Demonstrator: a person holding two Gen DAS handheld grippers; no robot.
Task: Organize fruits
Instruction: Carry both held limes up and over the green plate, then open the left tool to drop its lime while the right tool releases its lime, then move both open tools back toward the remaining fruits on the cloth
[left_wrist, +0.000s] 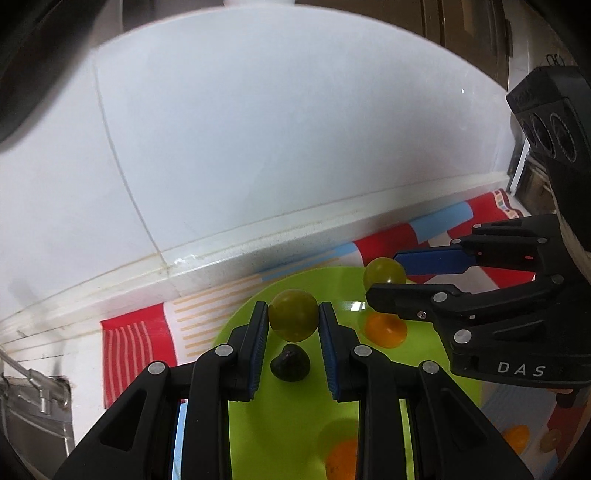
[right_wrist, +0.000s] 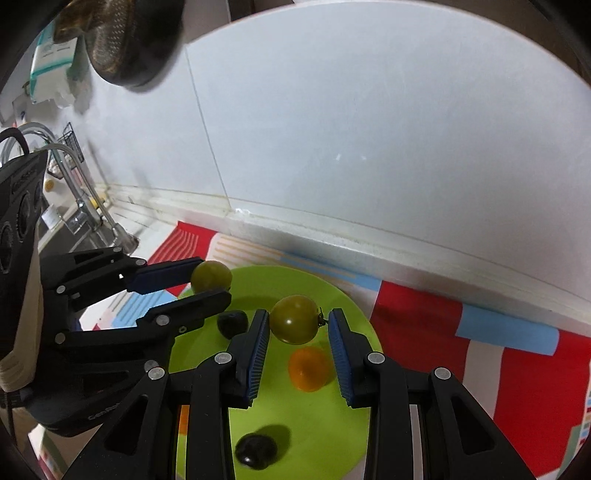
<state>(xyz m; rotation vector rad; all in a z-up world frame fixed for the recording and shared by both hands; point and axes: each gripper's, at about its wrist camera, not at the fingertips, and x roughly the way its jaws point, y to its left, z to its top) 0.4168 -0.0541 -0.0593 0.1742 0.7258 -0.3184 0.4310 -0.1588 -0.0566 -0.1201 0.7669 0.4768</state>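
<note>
A lime-green plate lies on a striped mat. My left gripper is shut on a round green fruit, held just above the plate's far left part. My right gripper is shut on a green tomato with a small stem, above the plate's middle. On the plate lie a dark fruit, a second dark fruit, an orange fruit and another orange fruit.
The red, white and blue striped mat covers the counter against a white tiled wall. A faucet and a sink lie to the left. An orange fruit sits on the mat right of the plate.
</note>
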